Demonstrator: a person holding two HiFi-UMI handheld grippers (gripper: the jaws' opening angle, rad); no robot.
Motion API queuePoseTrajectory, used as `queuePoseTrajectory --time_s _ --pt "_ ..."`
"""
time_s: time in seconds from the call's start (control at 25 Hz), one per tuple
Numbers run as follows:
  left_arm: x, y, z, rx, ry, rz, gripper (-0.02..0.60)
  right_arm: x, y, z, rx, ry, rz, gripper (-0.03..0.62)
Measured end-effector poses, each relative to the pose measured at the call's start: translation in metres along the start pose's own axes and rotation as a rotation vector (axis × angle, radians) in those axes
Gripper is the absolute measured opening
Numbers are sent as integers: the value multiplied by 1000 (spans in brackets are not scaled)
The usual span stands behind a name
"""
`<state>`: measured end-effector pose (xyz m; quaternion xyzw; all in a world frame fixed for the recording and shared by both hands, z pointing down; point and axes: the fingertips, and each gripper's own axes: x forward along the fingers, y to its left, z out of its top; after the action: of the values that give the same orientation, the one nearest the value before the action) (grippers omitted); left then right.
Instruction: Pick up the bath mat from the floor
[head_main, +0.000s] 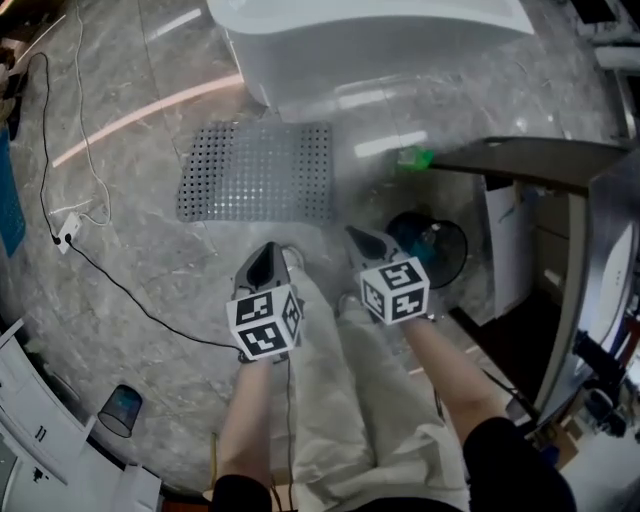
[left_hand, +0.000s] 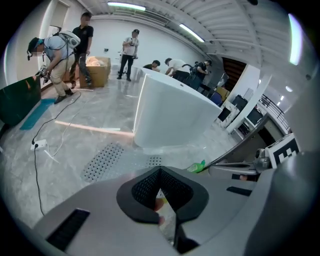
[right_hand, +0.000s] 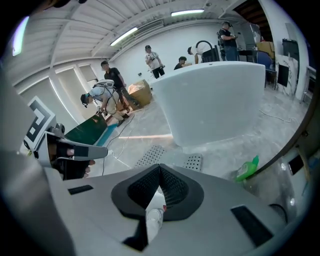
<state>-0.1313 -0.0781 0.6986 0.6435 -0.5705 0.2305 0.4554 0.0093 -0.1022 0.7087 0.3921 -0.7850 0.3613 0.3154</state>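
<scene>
Bath mat, translucent perforated rectangle, lies flat on glossy marbled floor.

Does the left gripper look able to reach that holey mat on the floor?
Probably yes: only bare floor lies between the left gripper and the bath mat, just ahead of it. Its jaws are together, though, so they'd need to open first.

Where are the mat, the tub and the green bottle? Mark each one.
mat (head_main: 255, 172): head view, middle of its perforated surface.
tub (head_main: 370, 55): head view, its white outer wall.
green bottle (head_main: 415, 157): head view, its body.
</scene>
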Motion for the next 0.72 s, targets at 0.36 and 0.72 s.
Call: queuePoseTrajectory --time_s 0.36,0.72 --pt "83 35 -59 17 108 4 -6 76 -53 -68 59 94 -91 12" --pt "142 78 -101 -11 152 25 -6 148 -82 -132 77 172 -106 33"
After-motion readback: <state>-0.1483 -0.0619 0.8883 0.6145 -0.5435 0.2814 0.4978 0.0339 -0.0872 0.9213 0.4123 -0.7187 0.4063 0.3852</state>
